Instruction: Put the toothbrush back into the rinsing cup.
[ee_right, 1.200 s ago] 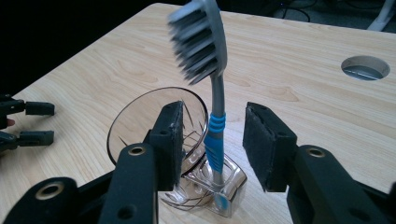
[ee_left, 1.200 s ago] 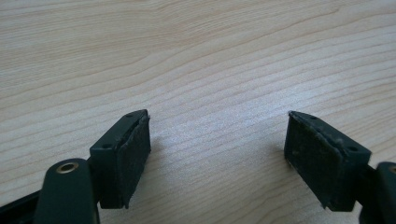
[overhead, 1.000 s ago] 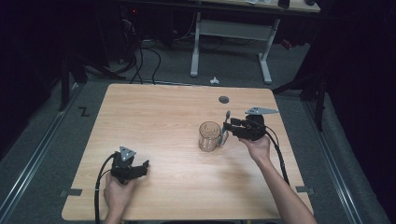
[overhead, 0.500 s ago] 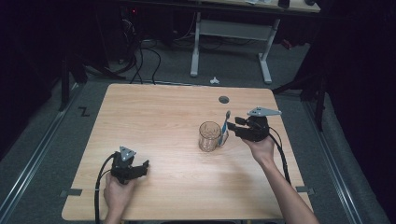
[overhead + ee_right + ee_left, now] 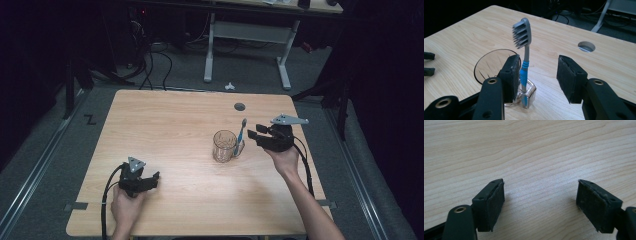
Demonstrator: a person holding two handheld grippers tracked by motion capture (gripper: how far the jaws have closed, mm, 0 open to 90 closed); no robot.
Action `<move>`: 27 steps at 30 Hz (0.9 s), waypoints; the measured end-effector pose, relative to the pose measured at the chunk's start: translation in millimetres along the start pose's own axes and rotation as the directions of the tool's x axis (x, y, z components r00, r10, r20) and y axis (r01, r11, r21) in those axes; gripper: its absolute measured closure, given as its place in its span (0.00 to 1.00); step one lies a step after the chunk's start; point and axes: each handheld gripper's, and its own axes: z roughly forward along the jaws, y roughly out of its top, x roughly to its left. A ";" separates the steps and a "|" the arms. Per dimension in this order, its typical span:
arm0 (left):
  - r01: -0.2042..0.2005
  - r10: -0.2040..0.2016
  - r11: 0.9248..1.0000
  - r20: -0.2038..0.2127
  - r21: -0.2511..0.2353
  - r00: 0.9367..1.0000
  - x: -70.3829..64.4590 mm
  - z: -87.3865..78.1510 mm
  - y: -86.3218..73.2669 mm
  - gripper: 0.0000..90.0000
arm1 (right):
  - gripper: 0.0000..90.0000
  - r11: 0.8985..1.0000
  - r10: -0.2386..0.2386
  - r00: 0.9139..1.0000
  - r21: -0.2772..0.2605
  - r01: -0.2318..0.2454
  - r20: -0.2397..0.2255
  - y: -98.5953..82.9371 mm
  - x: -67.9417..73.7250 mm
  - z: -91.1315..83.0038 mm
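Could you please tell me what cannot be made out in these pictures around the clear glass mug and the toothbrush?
- Right gripper view: the left black jaw hides part of the clear glass mug and its handle.
- Same view: the lower end of the grey-and-blue toothbrush blurs behind glass.
- High view: the right gripper is too small to judge contact.

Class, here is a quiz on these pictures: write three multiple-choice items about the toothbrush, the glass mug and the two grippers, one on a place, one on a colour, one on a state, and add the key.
1. Where does the toothbrush stand?
A. in the handle of the glass mug
B. flat on the table
C. in the left gripper

2. What colour is its grip band?
A. red
B. blue
C. yellow

3. How do the right gripper jaws stand?
A. clamped on the brush
B. shut on nothing
C. open

Key: A, its foot sits inside the handle loop; B, a blue band shows mid-stem; C, a gap shows between the pads.
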 end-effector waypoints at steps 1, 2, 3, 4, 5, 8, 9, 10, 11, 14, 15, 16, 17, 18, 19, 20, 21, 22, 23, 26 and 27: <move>0.000 0.000 1.000 0.000 0.000 1.000 0.0 0.0 0.0 0.26 | 0.59 1.000 0.001 1.000 -0.003 -0.001 0.001 0.1 -0.5 -1.1; 0.000 0.000 1.000 0.000 0.000 1.000 0.0 0.0 0.0 0.26 | 0.59 1.000 0.002 1.000 -0.004 -0.002 0.003 -0.1 -1.4 -3.1; 0.000 0.000 1.000 0.000 0.000 1.000 0.0 0.0 0.0 0.26 | 0.59 1.000 0.006 1.000 -0.003 -0.006 0.003 -0.1 -1.8 -4.1; 0.000 0.000 1.000 0.000 0.000 1.000 0.0 0.0 0.0 0.26 | 0.59 1.000 0.006 1.000 -0.003 -0.006 0.003 -0.1 -1.8 -4.1; 0.000 0.000 1.000 0.000 0.000 1.000 0.0 0.0 0.0 0.26 | 0.60 1.000 0.007 1.000 -0.012 -0.007 0.005 -0.5 -2.6 -6.5; 0.000 0.000 1.000 0.000 0.000 1.000 0.0 0.0 0.0 0.26 | 0.60 1.000 0.014 1.000 -0.020 -0.014 0.005 -2.1 -3.8 -9.7; 0.000 0.000 1.000 0.000 0.000 1.000 0.0 0.0 0.0 0.26 | 0.60 1.000 0.018 1.000 -0.022 -0.018 0.005 -2.8 -4.4 -10.8; 0.000 0.000 1.000 0.000 0.000 1.000 0.0 0.0 0.0 0.26 | 0.60 1.000 0.021 1.000 -0.023 -0.021 0.007 -3.4 -5.2 -12.2; 0.000 0.000 1.000 0.000 0.000 1.000 0.0 0.0 0.0 0.26 | 0.60 0.999 0.023 1.000 -0.029 -0.023 0.008 -3.8 -6.5 -13.7; 0.000 0.000 1.000 0.000 0.000 1.000 0.0 0.0 0.0 0.26 | 0.60 0.998 0.036 0.999 -0.041 -0.036 0.010 -4.3 -9.7 -18.4; 0.000 0.000 1.000 0.000 0.000 1.000 0.0 0.0 0.0 0.26 | 0.60 0.998 0.037 0.999 -0.042 -0.036 0.012 -4.6 -10.3 -19.6; 0.000 0.000 1.000 0.000 0.000 1.000 0.0 0.0 0.0 0.26 | 0.60 0.998 0.037 0.999 -0.043 -0.036 0.013 -4.9 -10.7 -20.8; 0.000 0.000 1.000 0.000 0.000 1.000 0.0 0.0 0.0 0.26 | 0.60 0.998 0.038 0.999 -0.044 -0.037 0.014 -5.4 -11.1 -21.8; 0.000 0.000 1.000 0.000 0.000 1.000 0.0 0.0 0.0 0.26 | 0.60 0.998 0.037 0.999 -0.045 -0.036 0.016 -5.9 -11.5 -22.8; 0.000 0.000 1.000 0.000 0.000 1.000 0.0 0.0 0.0 0.26 | 0.61 0.998 0.042 0.999 -0.047 -0.041 0.015 -6.4 -12.0 -23.7; 0.000 0.000 1.000 0.000 0.000 1.000 0.0 0.0 0.0 0.26 | 0.61 0.998 0.042 0.999 -0.049 -0.041 0.017 -7.0 -12.7 -24.4; 0.000 0.000 1.000 0.000 0.000 1.000 0.0 0.0 0.0 0.26 | 0.61 0.998 0.043 0.999 -0.050 -0.042 0.018 -7.5 -13.4 -25.2; 0.000 0.000 1.000 0.000 0.000 1.000 0.0 0.0 0.0 0.26 | 0.61 0.998 0.045 0.999 -0.051 -0.044 0.019 -8.2 -14.0 -25.9; 0.000 0.000 1.000 0.000 0.000 1.000 0.0 0.0 0.0 0.26 | 0.61 0.998 0.047 0.999 -0.049 -0.046 0.020 -8.6 -14.5 -26.7; 0.000 0.000 1.000 0.000 0.000 1.000 0.0 0.0 0.0 0.26 | 0.61 0.997 0.052 0.998 -0.052 -0.051 0.019 -8.7 -15.0 -29.0; 0.000 0.000 1.000 0.000 0.000 1.000 0.0 0.0 0.0 0.26 | 0.61 0.997 0.051 0.998 -0.055 -0.050 0.019 -8.6 -14.8 -29.6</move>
